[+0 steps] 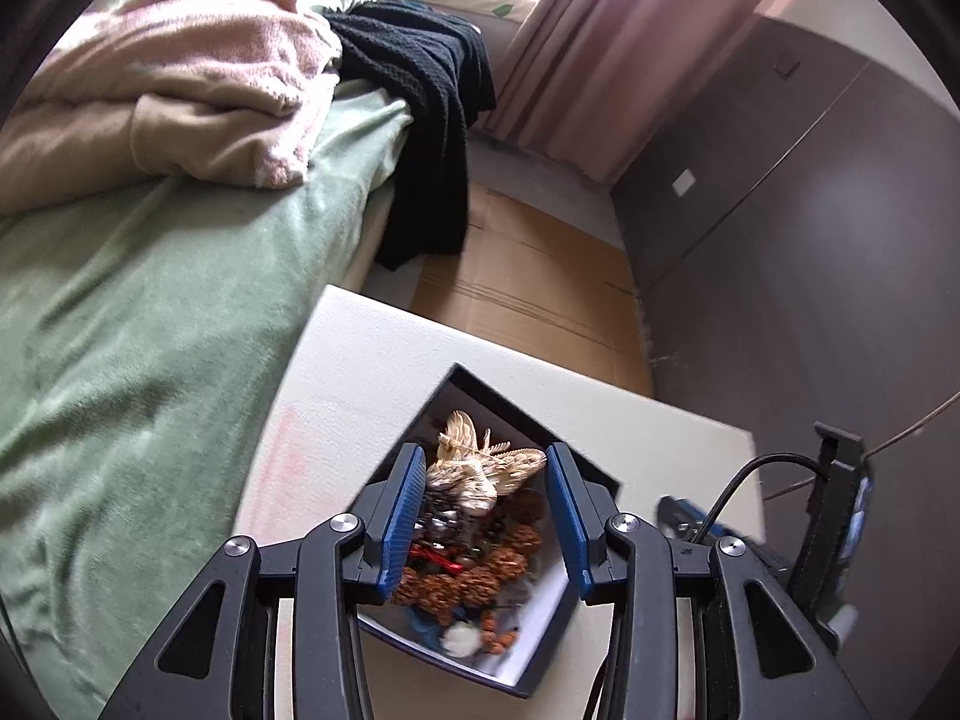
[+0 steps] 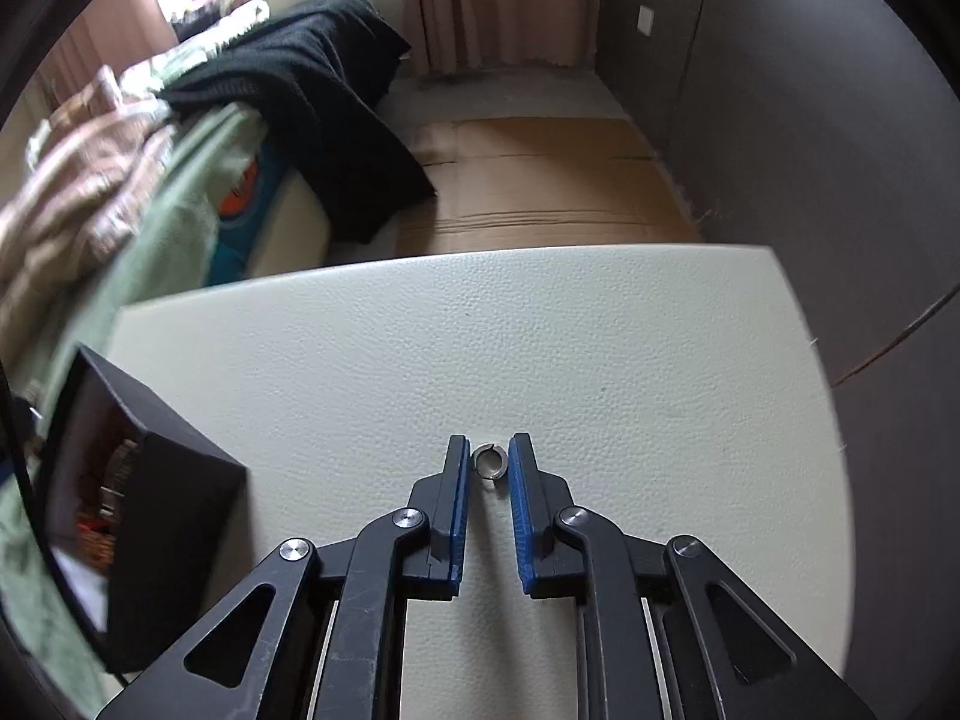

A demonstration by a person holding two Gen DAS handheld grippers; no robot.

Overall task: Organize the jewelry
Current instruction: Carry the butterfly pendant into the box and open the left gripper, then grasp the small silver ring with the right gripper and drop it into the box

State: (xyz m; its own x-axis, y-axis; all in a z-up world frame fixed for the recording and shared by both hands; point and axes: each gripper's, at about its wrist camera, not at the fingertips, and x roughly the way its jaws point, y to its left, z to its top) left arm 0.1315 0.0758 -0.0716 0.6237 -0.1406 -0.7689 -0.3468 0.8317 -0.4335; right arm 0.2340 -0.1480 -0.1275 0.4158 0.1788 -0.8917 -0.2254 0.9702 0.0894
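Note:
A small silver ring [image 2: 491, 461] lies on the white textured table [image 2: 540, 330]. My right gripper [image 2: 489, 441] points down at it, its blue pads closed against the ring's two sides. A black box [image 1: 516, 402] holding a heap of jewelry sits on the table [image 1: 360, 372]. On top of the heap is a gold moth-shaped brooch [image 1: 480, 468], over brown beads [image 1: 474, 582] and a red piece. My left gripper [image 1: 485, 453] hangs open over the box, its pads either side of the heap and gripping nothing. The same box [image 2: 174, 462] shows at the right wrist view's left edge.
A bed with a green blanket [image 1: 150, 330], a pink blanket [image 1: 198, 78] and a black knit throw [image 1: 426, 120] borders the table's left side. Cardboard [image 2: 540, 180] covers the floor beyond the table. A grey cabinet [image 1: 810, 210] and pink curtain [image 1: 630, 30] stand further back.

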